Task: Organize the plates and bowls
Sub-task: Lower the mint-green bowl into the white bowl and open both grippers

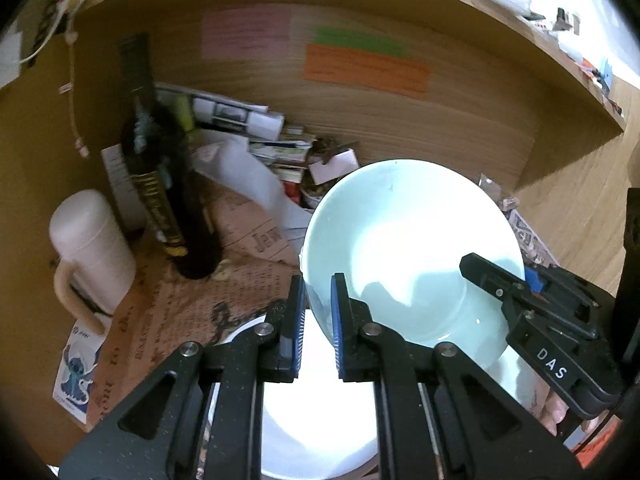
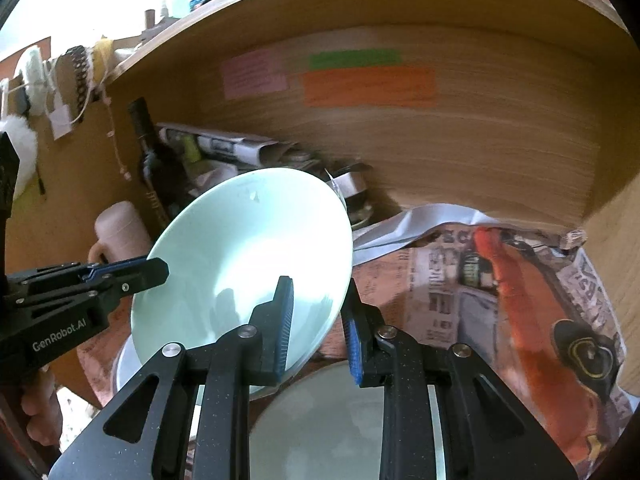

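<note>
In mid-air at the centre of the desk nook, hanging tilted: one pale mint bowl [image 1: 412, 256], glossy, smooth inside, deep, with a tiny dark fleck near its far rim at twelve o'clock. Being pinched from two sides. Left gripper [image 1: 318, 320] clamping the rim at the bowl's seven o'clock in the left wrist view, one blue ribbed pad inside the wall and one outside, jaws closed down tight on it. Right gripper [image 2: 320, 328] biting the rim at the bowl's five o'clock in the right wrist view, likewise one pad inside and one outside, closed on the wall.

Sitting underneath, at six o'clock in both views: white plates [image 1: 316, 420], glaring and partly hidden, two seeming to show in the right wrist view, exact count impossible to tell.

Counting the rest: one dark bottle [image 1: 160, 184] standing at ten o'clock, one pale mug [image 1: 90, 248] at nine o'clock, three sticky notes [image 1: 364, 70] on the back panel at twelve o'clock (pink, green, orange), newspaper [image 2: 500, 292] lining the desk, a heap of papers [image 1: 256, 136] against the back.
</note>
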### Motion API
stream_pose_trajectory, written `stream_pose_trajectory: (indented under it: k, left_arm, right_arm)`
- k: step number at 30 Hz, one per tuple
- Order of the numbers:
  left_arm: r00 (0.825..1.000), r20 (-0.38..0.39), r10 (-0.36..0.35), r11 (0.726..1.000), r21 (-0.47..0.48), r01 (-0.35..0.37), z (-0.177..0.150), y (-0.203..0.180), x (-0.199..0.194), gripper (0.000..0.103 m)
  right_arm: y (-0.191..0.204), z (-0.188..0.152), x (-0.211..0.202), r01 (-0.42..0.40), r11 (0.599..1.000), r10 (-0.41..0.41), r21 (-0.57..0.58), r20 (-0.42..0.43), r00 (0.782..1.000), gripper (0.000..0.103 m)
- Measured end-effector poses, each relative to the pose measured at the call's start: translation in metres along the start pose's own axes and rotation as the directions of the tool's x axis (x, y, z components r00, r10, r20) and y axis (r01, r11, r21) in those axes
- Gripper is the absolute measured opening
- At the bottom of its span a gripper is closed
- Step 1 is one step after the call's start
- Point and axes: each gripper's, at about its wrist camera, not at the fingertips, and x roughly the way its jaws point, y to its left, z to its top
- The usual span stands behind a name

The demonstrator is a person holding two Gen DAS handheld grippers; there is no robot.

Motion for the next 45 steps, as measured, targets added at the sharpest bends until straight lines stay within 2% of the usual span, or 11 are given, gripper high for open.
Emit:
stream_pose_trajectory:
  k: [9,16,27,38,45]
  left_arm:
    - [0.998,0.017,0.061,0.998,-0.013,-0.06,-0.021,0.024,-0.017,0.011]
    - [0.997,0.005,0.077,0.997,-0.033,-0.076,-0.034,0.038,-0.02,0.011]
    - [0.997,-0.04,0.072,0.995,-0.068,-0.074,-0.057,0.052,-0.013,0.011]
    - [0.994,-0.035,0.099,0.994,-0.051,-0.101,-0.071,0.054,-0.015,0.011]
    - [0.994,-0.066,0.091,0.993,-0.065,-0.095,-0.078,0.059,-0.007,0.011]
  right_arm:
    - [0.029,-0.014,0.011,-0.061,0.998,0.061,-0.021,-0.033,0.998,0.022]
    - [0.04,-0.025,0.018,-0.096,0.995,0.095,-0.018,-0.061,0.994,0.022]
    - [0.053,-0.042,0.028,-0.113,0.993,0.109,-0.03,-0.116,0.987,0.022]
    - [0.062,-0.056,0.035,-0.127,0.991,0.119,-0.037,-0.165,0.979,0.022]
    - [0.067,-0.06,0.036,-0.12,0.991,0.109,-0.053,-0.171,0.979,0.022]
